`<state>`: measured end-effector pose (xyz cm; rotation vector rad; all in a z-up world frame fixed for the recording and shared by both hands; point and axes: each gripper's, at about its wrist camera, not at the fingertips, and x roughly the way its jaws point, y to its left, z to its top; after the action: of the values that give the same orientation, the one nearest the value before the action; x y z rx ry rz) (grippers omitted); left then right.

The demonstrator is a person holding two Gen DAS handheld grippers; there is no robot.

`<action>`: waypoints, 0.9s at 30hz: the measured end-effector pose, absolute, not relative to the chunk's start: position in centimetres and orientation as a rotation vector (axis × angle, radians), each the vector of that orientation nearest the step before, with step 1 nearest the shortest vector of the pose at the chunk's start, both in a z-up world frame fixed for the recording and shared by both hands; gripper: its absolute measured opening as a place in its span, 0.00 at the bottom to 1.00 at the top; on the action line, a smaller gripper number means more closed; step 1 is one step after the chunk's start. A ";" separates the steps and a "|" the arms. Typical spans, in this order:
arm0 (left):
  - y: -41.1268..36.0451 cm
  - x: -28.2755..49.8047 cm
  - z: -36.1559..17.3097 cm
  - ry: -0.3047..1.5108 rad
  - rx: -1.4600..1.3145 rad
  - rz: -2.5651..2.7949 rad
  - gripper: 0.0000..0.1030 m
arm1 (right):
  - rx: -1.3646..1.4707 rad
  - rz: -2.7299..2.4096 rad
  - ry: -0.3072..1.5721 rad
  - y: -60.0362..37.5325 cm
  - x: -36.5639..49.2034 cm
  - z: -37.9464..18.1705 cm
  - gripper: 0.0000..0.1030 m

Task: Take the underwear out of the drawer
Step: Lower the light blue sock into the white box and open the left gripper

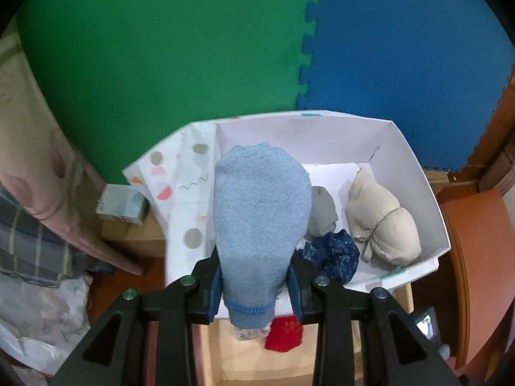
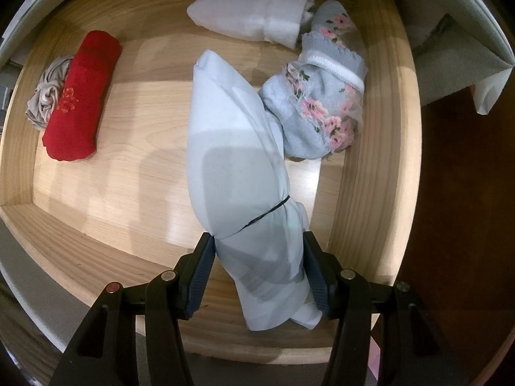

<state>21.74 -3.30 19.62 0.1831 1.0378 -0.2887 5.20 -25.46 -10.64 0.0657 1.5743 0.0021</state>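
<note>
A: Left wrist view first?

B: The left claw (image 1: 256, 292) clamps a fuzzy light-blue roll (image 1: 260, 212) at centre frame, raised over the white box (image 1: 405, 157), probably to drop it beside the beige bundle (image 1: 383, 218).

A: Right wrist view?

B: The right claw (image 2: 259, 275) grips a pale-blue rolled undergarment (image 2: 238, 167) at lower centre, inside the wooden drawer (image 2: 379, 173). A red roll (image 2: 80, 99) waits upper left.

- left hand-held gripper (image 1: 257, 286) clamps a fuzzy light-blue roll (image 1: 259, 225).
- white box (image 1: 415, 173) holds beige bundle (image 1: 383, 222), navy bundle (image 1: 334, 254), grey bundle (image 1: 322, 207).
</note>
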 end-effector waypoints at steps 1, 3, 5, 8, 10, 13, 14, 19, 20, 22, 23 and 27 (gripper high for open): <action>-3.5 22.4 18.9 1.045 0.178 -0.291 0.33 | 0.066 0.001 1.574 -25.5 5.2 -10.6 0.51; -3.9 23.2 17.7 1.059 0.193 -0.281 0.33 | 0.069 0.000 1.575 -25.6 5.2 -10.6 0.51; -4.3 23.7 16.5 1.074 0.211 -0.281 0.33 | 0.068 -0.001 1.576 -25.6 5.3 -10.7 0.51; -4.8 24.3 14.8 1.096 0.232 -0.265 0.33 | 0.065 -0.001 1.578 -25.5 5.4 -10.8 0.51; -4.9 24.5 13.8 1.109 0.234 -0.260 0.33 | 0.063 -0.001 1.579 -25.5 5.4 -10.8 0.51; -5.0 24.6 12.9 1.120 0.238 -0.248 0.34 | 0.063 -0.003 1.579 -25.4 5.4 -10.8 0.51; -5.1 24.6 12.9 1.119 0.244 -0.244 0.37 | 0.062 -0.003 1.580 -25.4 5.4 -10.8 0.51; -5.5 24.5 12.9 1.117 0.263 -0.238 0.40 | 0.056 -0.003 1.581 -25.5 5.4 -10.9 0.51; -5.5 24.4 12.9 1.120 0.269 -0.235 0.42 | 0.054 -0.003 1.582 -25.5 5.4 -10.9 0.51; -5.6 24.4 13.0 1.126 0.276 -0.231 0.45 | 0.049 -0.004 1.584 -25.4 5.4 -11.0 0.52; -5.6 24.3 13.1 1.126 0.280 -0.233 0.46 | 0.047 -0.006 1.584 -25.3 5.4 -11.0 0.52; -5.3 23.6 14.2 1.113 0.277 -0.251 0.49 | 0.045 -0.007 1.584 -25.3 5.4 -11.1 0.52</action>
<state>23.62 -5.30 14.21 0.2765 1.1131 -0.2509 5.37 -25.29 -11.09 0.0450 1.5844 -0.0073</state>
